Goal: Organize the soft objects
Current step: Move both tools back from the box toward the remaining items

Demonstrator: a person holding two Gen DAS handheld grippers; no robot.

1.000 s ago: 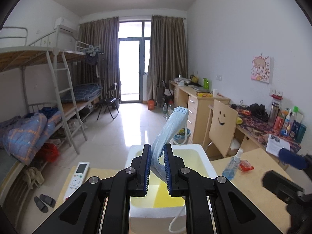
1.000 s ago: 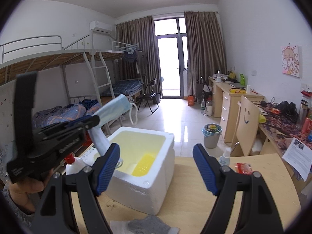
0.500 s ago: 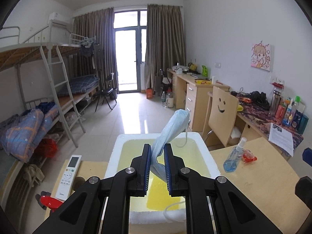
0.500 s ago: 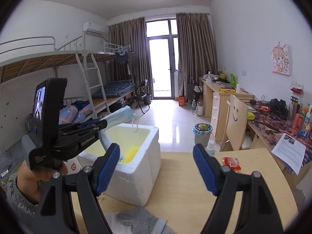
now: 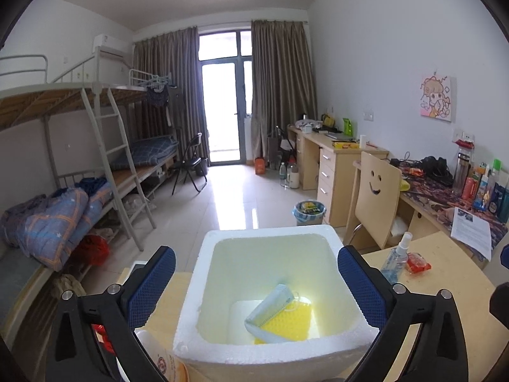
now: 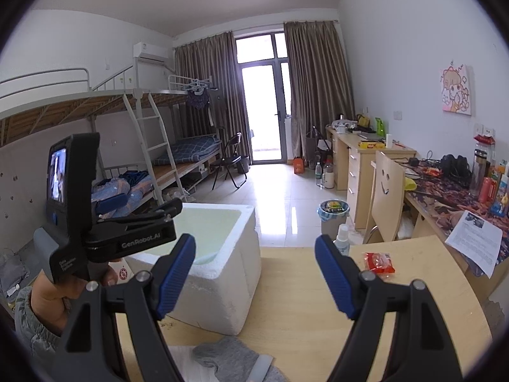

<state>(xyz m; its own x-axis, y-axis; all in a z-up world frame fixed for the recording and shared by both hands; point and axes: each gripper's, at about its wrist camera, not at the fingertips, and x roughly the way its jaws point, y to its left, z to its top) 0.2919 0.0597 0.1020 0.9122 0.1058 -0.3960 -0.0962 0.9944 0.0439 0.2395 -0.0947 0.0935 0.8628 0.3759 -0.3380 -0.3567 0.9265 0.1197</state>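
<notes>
Where the light-blue face mask (image 5: pixel 270 310) lies now is the floor of the white foam box (image 5: pixel 350 289), partly over a yellow honeycombed pad (image 5: pixel 291 323) in the box's near right part, one end curled up against the near wall. Nothing is touching it. Your left gripper (image 5: pixel 256 281) hangs just above the box's near rim with its jaws opening, the blue pads spread wider than the box mouth and nothing between them. From your right wrist view you can see your left hand (image 6: pixel 60 293) wrapped round that gripper's handle, a grey sleeve (image 6: pixel 30 324) at the wrist, with the tool poised over the box's left side.

Your right gripper (image 6: pixel 254 275) is released too, jaws well apart and empty, hovering over the bare wooden table (image 6: pixel 299 305) just right of the box. A grey sock (image 6: pixel 229 358) lies on the table below it, near the box's front corner. Farther right on the table stand a clear spray bottle (image 5: pixel 396 256) and, just beside it, a small red packet (image 5: pixel 418 262).
</notes>
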